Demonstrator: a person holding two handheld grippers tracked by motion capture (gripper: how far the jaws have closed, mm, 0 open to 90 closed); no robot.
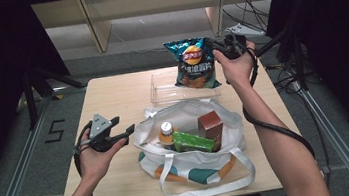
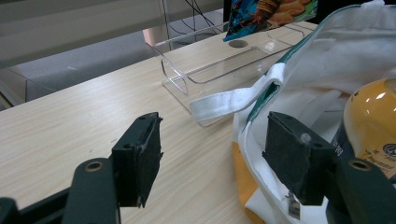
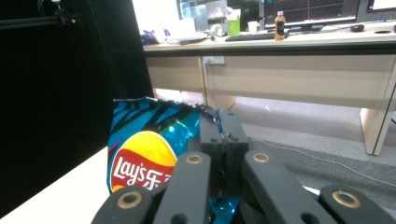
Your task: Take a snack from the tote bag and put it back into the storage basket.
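Note:
My right gripper (image 1: 218, 48) is shut on the top right edge of a blue Lay's chips bag (image 1: 192, 63), which hangs upright over the far end of a clear plastic tray (image 1: 161, 95). In the right gripper view the jaws (image 3: 219, 135) pinch the foil of the chips bag (image 3: 142, 158). My left gripper (image 1: 129, 130) stands open at the left rim of a white tote bag (image 1: 196, 168). In the left gripper view its pads (image 2: 210, 158) are wide apart, with the tote's rim (image 2: 247, 140) between them and untouched.
Inside the tote are an orange-capped bottle (image 1: 166, 133), a green packet (image 1: 194, 142) and a brown box (image 1: 210, 125). The tote's strap (image 2: 229, 100) lies against the clear tray (image 2: 219, 60). Bare tabletop (image 1: 112, 95) spreads to the left. A desk and floor lie beyond the table.

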